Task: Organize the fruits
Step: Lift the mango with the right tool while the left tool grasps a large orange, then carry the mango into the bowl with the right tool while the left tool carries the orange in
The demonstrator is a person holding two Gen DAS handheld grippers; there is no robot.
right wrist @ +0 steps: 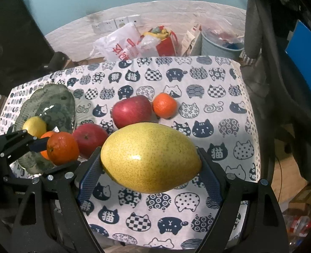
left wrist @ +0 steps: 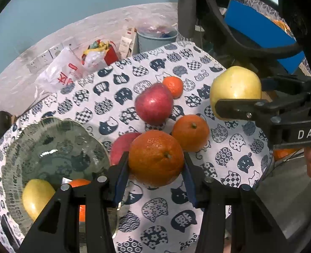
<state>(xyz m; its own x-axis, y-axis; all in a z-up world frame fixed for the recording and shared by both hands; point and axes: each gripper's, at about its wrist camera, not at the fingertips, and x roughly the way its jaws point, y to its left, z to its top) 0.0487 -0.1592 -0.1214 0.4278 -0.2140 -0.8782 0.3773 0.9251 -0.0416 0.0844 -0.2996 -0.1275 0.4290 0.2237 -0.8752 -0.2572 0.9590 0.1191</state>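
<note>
Third loose orange (left wrist: 190, 133), left view only

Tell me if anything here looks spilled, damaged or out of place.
Nothing looks spilled or damaged. The glass plate sits flat with a yellow pear and an orange in it. The left gripper holds an orange, the right gripper a pear; the fruits on the cloth are intact.

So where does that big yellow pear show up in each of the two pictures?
Left wrist view: the pear is at the right, gripped from the side by the right gripper.
Right wrist view: the pear fills the centre.
Shared landmark: the glass plate.
</note>
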